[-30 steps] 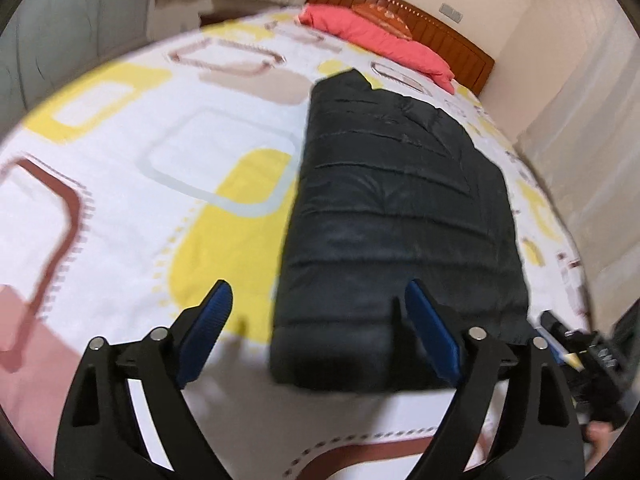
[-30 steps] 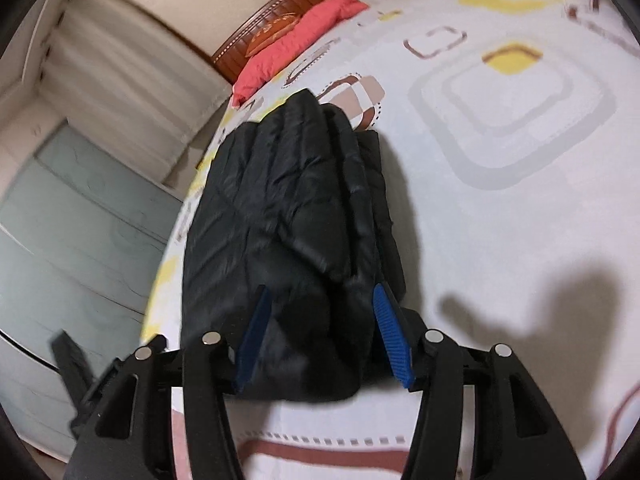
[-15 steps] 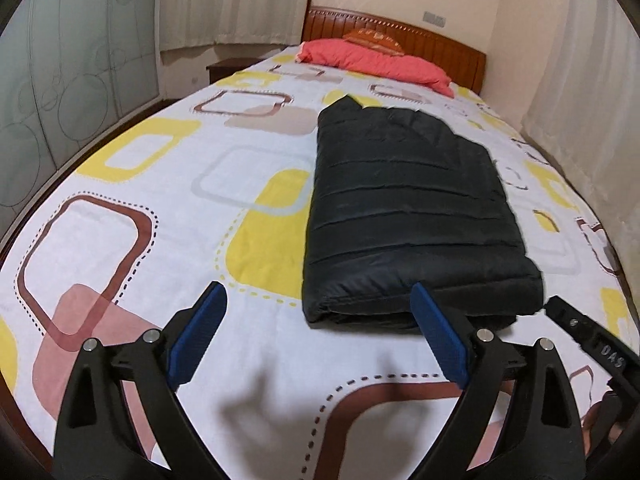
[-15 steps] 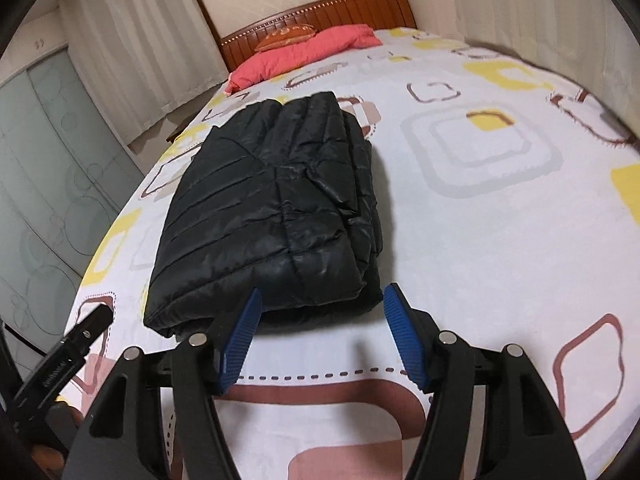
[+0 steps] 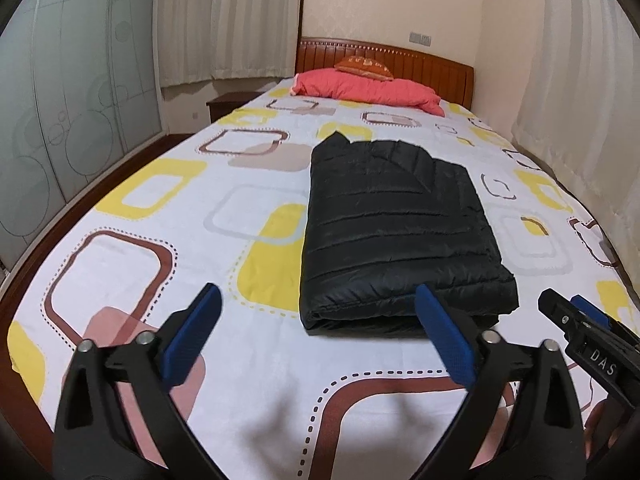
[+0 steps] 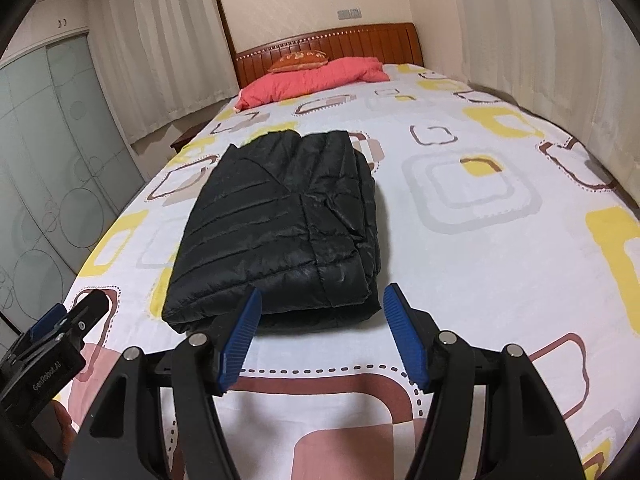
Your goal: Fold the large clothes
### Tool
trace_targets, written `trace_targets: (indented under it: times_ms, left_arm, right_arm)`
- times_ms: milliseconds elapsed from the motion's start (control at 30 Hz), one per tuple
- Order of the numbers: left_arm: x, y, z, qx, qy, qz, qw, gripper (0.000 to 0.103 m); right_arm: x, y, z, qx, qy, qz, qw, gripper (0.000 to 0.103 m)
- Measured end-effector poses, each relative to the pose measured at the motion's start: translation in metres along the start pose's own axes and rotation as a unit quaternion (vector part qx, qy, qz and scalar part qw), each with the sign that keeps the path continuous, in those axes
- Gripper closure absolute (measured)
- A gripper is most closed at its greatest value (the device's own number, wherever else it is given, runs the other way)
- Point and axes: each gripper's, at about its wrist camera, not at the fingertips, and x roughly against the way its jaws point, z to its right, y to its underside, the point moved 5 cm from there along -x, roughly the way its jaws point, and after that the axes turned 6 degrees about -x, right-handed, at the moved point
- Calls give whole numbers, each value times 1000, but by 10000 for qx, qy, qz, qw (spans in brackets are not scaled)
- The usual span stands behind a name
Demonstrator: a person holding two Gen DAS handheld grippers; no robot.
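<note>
While both rigs hang back over the foot of the bed [image 5: 120, 216], I read the scene from largest to smallest. A patterned sheet of yellow, brown and grey squares covers the mattress, with a wooden headboard [image 5: 384, 56] and a red quilt [image 5: 368, 90] at the far end. On the middle of the bed lies the black puffer jacket [image 5: 396, 232], folded into a thick rectangular bundle, its nearest edge toward me.

Left tongs [image 5: 320, 336] have just been opening and now stand wide, with nothing between the blue pads [image 5: 192, 336]; the jacket sits beyond their tips, untouched. Right tongs [image 6: 320, 338] are parted more narrowly and empty too, well short of the bundle's near edge.

I judge the jacket light, soft and springy, its shiny shell likely slippery, so layers could slide apart or puff open if pinched loosely. Should another fold or a lift be wanted, I would take the stacked near corners, catching every layer at once.

From the left wrist I see the smooth folded side at the left and the right tongs poking in at the lower right edge. From the right wrist I see what that view hides: the looser, crumpled layered edge along the bundle's right side, and the left tongs [image 6: 68, 322] at the lower left edge.
</note>
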Motion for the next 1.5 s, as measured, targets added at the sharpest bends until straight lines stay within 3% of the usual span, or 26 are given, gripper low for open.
trace_targets:
  times_ms: [100, 167, 833, 1500]
  left_arm:
    - [8, -2, 2, -45, 24, 64, 10000, 4]
    - [12, -3, 4, -49, 22, 95, 9999, 4]
    - [50, -12, 7, -32, 54, 407, 9992, 2]
    - [54, -11, 7, -91, -19, 396, 9992, 2]
  right_arm:
    - [10, -2, -4, 119, 41, 143, 9998, 39]
    - [16, -2, -6, 182, 41, 215, 9996, 33]
    - [45, -1, -21, 405, 29, 482, 9980, 24]
    - [48, -2, -24, 422, 18, 559, 9975, 23]
